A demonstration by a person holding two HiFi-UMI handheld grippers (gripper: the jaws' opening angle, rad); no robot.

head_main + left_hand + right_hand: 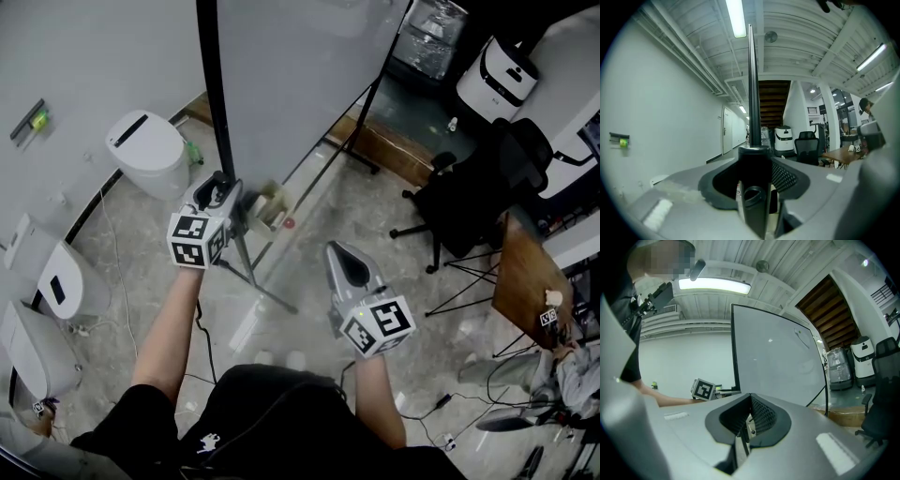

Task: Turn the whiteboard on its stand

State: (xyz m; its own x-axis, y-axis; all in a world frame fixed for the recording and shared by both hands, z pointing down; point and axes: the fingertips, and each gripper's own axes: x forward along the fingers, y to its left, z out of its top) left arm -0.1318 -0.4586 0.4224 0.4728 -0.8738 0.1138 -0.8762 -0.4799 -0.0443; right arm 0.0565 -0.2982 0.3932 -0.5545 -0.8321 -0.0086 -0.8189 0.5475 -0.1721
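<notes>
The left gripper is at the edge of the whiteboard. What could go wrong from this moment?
1. The left gripper grips only the thin black frame of the whiteboard; it may slip when the board turns.
2. The right gripper, shut and empty, is off the board, so nothing steadies the other side.

No legible text anywhere.

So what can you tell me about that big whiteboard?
The whiteboard is a large, pale grey panel that looks blank, set in a thin black frame. It stands upright on a black tube stand on the floor. The left tongs grip its black side edge, so from their view it appears edge-on, as a thin dark line.
</notes>
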